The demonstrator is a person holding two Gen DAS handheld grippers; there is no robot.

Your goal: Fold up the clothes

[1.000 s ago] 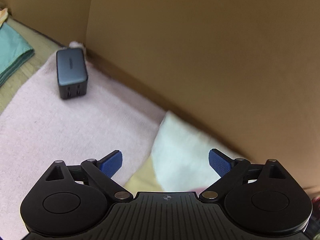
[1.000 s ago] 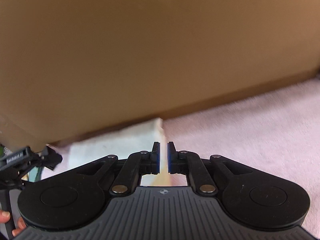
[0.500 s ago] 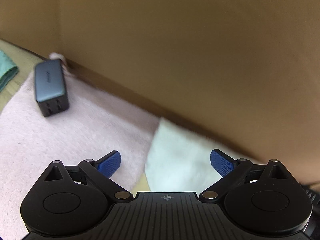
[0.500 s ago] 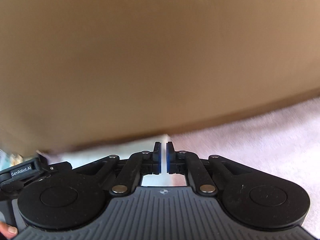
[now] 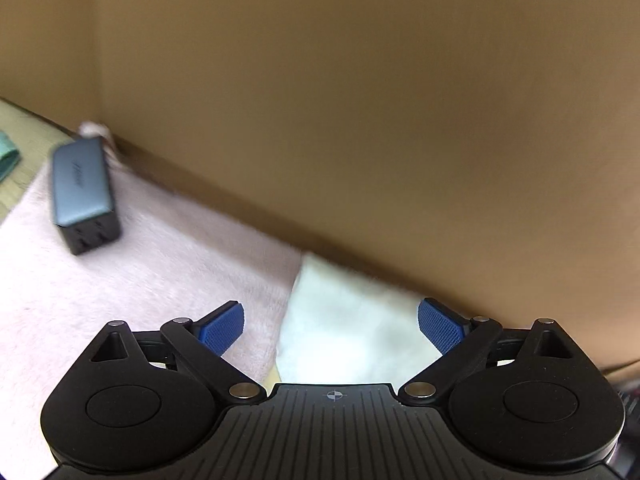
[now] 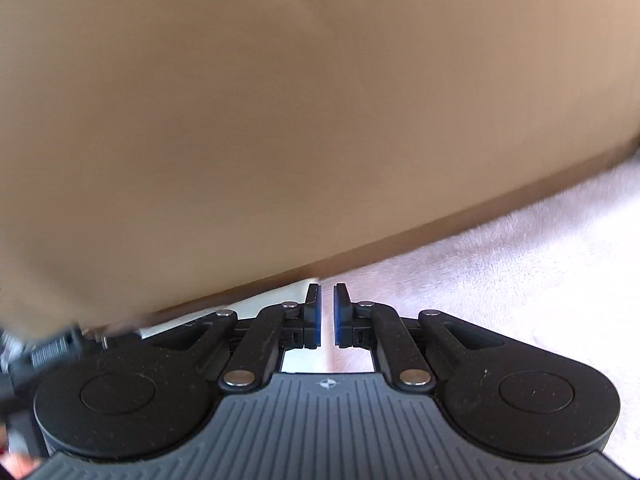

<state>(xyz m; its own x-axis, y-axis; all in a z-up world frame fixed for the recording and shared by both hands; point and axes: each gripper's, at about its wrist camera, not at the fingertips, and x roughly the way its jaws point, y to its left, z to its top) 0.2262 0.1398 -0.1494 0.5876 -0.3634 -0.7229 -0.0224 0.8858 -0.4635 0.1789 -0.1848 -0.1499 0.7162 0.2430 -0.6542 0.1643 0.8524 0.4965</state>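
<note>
Cream cloth (image 5: 352, 328) beneath released left gripper (image 5: 331, 320) | right gripper (image 6: 327, 316) clenched, empty | charger (image 5: 82, 194) drifted right | fold pending

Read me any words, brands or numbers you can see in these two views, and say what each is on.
Grey charger block on the pink blanket: a slanted brand mark on its top face, too blurred to read.
Nothing else bears legible text.
</note>
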